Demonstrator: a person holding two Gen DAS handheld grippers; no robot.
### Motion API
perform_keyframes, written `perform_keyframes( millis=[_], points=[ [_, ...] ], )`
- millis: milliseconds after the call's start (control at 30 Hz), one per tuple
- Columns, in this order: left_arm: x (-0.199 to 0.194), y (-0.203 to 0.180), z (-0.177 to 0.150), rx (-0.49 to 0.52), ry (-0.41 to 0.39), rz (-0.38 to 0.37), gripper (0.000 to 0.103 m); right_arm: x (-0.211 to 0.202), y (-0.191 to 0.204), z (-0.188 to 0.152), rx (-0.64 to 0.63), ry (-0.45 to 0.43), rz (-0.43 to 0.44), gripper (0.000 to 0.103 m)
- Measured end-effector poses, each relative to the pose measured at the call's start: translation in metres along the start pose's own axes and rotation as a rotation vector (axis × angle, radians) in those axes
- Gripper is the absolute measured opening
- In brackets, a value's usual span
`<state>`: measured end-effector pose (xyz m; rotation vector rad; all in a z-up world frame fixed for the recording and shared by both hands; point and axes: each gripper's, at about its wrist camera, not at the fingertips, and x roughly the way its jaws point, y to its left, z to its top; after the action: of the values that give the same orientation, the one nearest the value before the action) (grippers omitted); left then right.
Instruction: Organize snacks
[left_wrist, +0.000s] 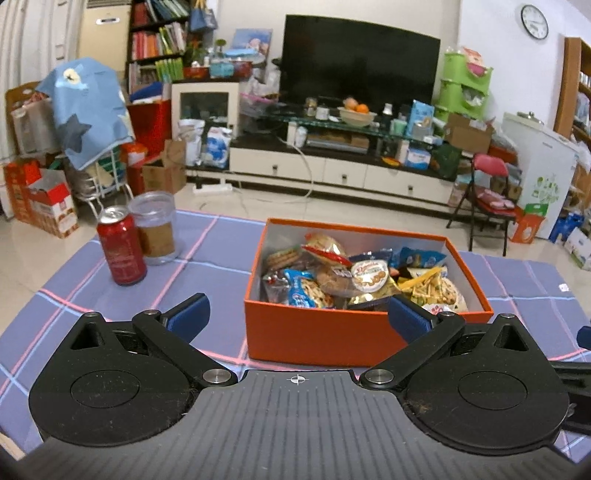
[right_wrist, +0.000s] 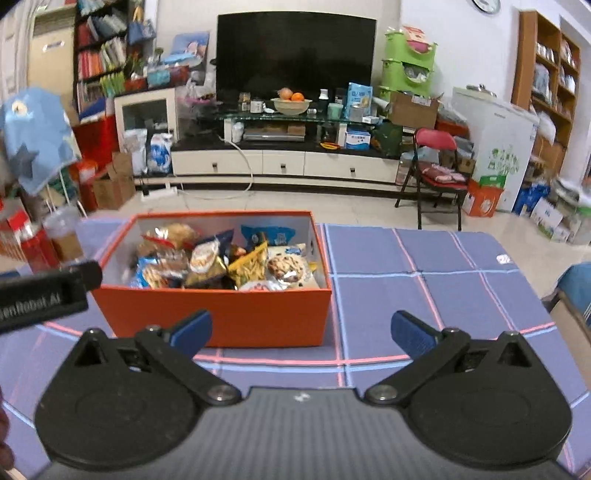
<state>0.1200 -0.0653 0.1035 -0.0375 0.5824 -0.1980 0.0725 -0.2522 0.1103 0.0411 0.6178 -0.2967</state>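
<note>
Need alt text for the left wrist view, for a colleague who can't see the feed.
An orange box filled with packaged snacks sits on a purple plaid tablecloth, just ahead of the open, empty left gripper. A red can and a clear cup stand at the left, with a cluttered living room and dark TV behind.

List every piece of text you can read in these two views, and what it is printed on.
"enRobot.AI", cut off at its start: on the black bar of the left gripper.
Round-lidded snack cup in the orange cardboard box: print too blurred.
Red drink can: label unreadable.
Round wall clock: numerals too small.
</note>
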Motion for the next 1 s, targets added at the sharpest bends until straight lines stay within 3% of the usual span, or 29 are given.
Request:
perform_keyframes(
  millis=[233, 467, 733, 1000],
  points=[
    [0.027, -0.016, -0.006, 0.054, 0.049, -0.004, 0.090, 0.022, -0.002, -0.006, 0.022, 0.023, -0.005, 0.102],
    [0.025, -0.017, -0.004, 0.097, 0.057, -0.044, 0.090, 0.028, 0.004, -0.005, 0.016, 0.031, -0.012, 0.102],
    [0.026, -0.017, -0.008, 0.110, 0.090, 0.044, 0.090, 0.030, 0.018, -0.010, -0.007, 0.040, -0.023, 0.102],
    [0.034, -0.009, -0.012, 0.096, 0.133, 0.061, 0.090, 0.033, 0.022, -0.015, -0.004, 0.058, -0.019, 0.102]
  ],
)
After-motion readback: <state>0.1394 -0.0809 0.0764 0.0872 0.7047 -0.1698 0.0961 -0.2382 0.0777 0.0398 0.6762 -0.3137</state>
